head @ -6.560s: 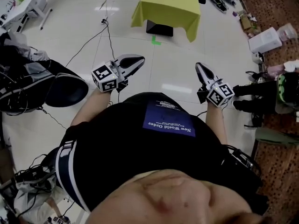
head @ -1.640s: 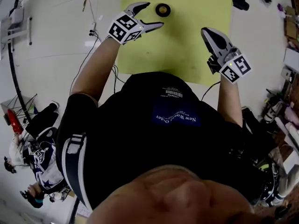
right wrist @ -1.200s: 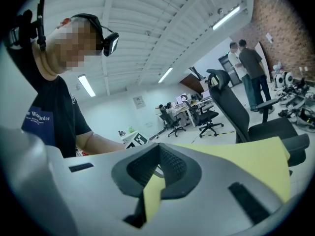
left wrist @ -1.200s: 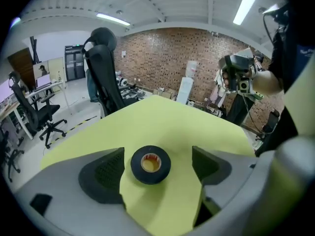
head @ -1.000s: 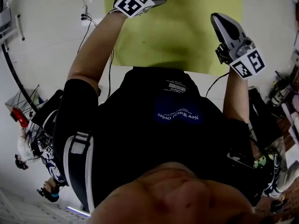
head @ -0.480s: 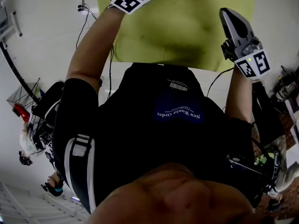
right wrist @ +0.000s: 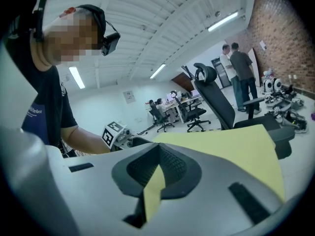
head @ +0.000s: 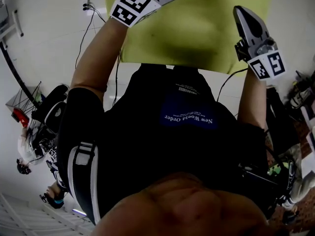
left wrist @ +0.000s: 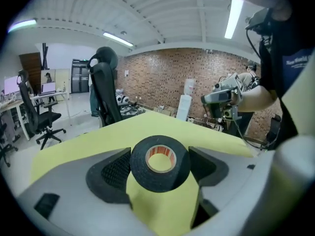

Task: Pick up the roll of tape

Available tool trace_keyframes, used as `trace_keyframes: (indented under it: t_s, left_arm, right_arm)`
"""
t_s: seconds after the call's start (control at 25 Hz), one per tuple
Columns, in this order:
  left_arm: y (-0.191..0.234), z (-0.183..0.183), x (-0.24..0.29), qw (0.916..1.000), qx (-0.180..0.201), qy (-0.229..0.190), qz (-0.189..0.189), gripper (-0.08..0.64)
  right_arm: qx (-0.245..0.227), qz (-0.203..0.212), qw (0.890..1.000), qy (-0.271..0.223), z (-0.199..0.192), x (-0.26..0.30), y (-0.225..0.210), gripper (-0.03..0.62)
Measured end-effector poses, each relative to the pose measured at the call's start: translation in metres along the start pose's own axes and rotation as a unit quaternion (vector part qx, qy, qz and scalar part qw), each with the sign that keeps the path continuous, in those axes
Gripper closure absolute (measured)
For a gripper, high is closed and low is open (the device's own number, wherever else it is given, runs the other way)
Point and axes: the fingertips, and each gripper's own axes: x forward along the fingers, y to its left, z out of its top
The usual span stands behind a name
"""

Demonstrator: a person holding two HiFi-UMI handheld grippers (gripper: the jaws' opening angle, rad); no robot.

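A yellow cloth [head: 197, 28] covers the table. A black office chair [left wrist: 106, 90] stands beyond its far left edge, with a brick wall [left wrist: 167, 77] behind it. Cables [head: 93, 18] trail across the white floor [head: 49, 48] on the left. The left gripper [left wrist: 160, 154], its jaws just closing in, pinches the roll of tape [left wrist: 160, 181] upright over the far part of the cloth. The right gripper [right wrist: 158, 149] hangs at the right, jaws pressed together and empty.

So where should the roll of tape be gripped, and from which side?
Grip the roll of tape across its outer rim, coming from the person's side: round, it fits between the pads. The jaws of the left gripper have just been closing on it.
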Motion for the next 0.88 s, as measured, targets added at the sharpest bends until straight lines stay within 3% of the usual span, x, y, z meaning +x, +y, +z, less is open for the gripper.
trace_keyframes:
  t_s: [0.24,0.44,0.88]
  left_arm:
    - [-0.033,0.044,-0.058,0.999,-0.009,-0.043,-0.001,0.187]
    - [-0.056,0.095,-0.114,0.9971,0.009,-0.074,0.009,0.187]
    - [-0.094,0.19,-0.231,0.9847,0.012,-0.17,0.035,0.187]
  right_arm:
    - [-0.031,0.003,0.999,-0.011,0.039,-0.011,0.029,0.605]
    - [-0.059,0.007,0.998,-0.024,0.085,-0.021,0.062,0.604]
    - [-0.112,0.011,0.992,-0.051,0.172,-0.048,0.138,0.604]
